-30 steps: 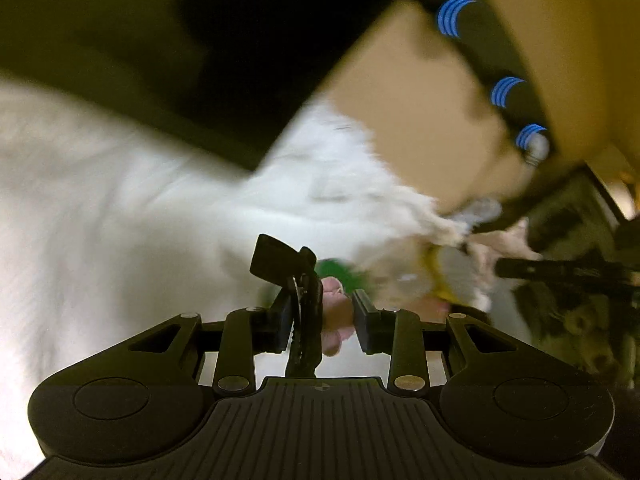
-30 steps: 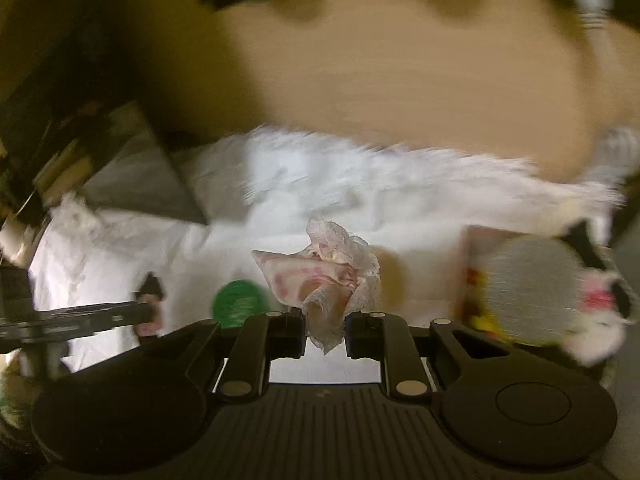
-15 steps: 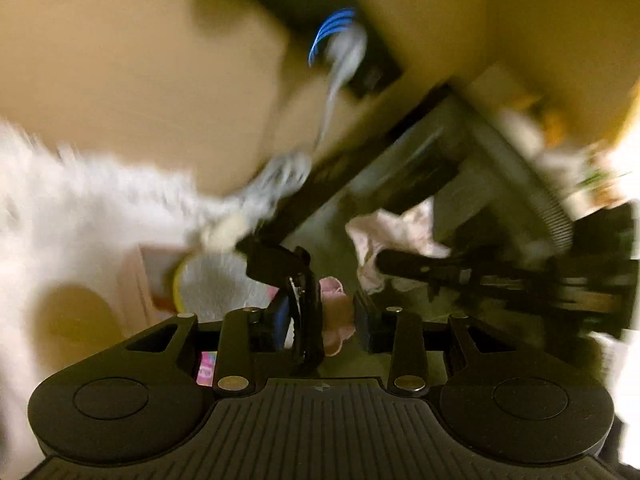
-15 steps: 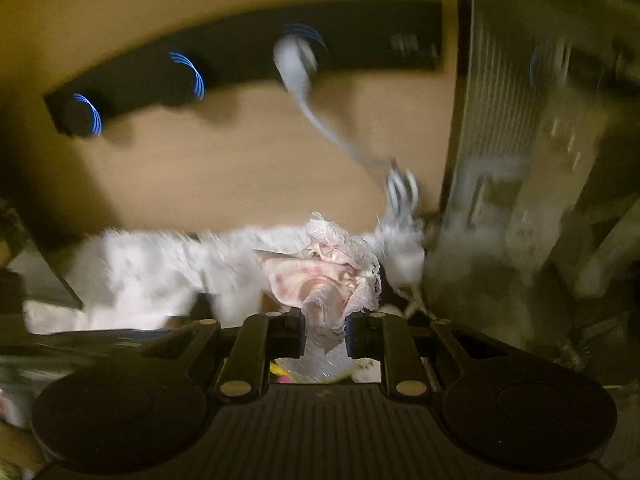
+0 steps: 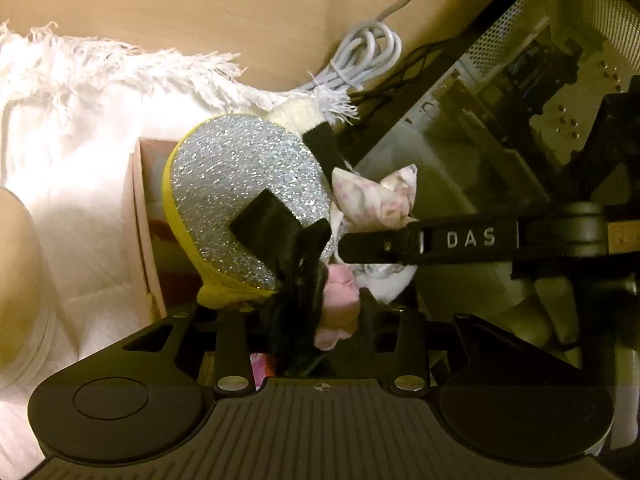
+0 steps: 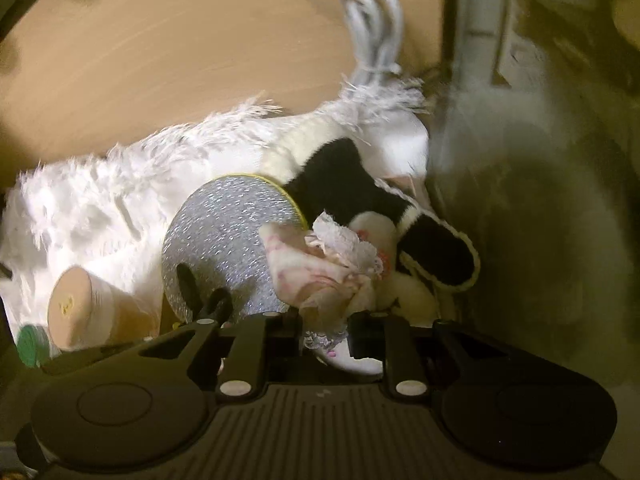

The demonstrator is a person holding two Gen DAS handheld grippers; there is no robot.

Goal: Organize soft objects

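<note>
Over the pink box (image 5: 140, 216) at mid-frame in the left wrist view, both tools hovered with soft items in their jaws. Left tool (image 5: 340, 312) carried a small pink cloth (image 5: 338, 300) plus a black ribbon-like piece (image 5: 296, 280) bunched beside it; its jaws were opening, with the cloth between them, though contact of the pads could not be told for sure. Right tool (image 6: 324, 320) had a crumpled white cloth with pink spots and lace edging (image 6: 328, 268) between its fingers; those jaws were also opening, and the cloth looked loosely pinched. Likely reason for both positions: a drop onto the pile, so the items would land together.

Pile already at the box: a glittery silver disc with yellow trim (image 6: 224, 240), stiff-looking and flat, and a black-and-white plush toy (image 6: 360, 192), fuzzy and rounded, at centre right of the right view. Underneath lay a white fringed blanket (image 5: 80, 128), thick and shaggy at the edge, spread over a tan wooden desk (image 5: 200, 8).

Other notes: a coiled grey cable (image 5: 368, 56) at upper centre; a dark metal computer case (image 5: 520, 100) at upper right; a beige roll of tape (image 6: 80, 308) and a green lid (image 6: 30, 346) at lower left of the right view.
</note>
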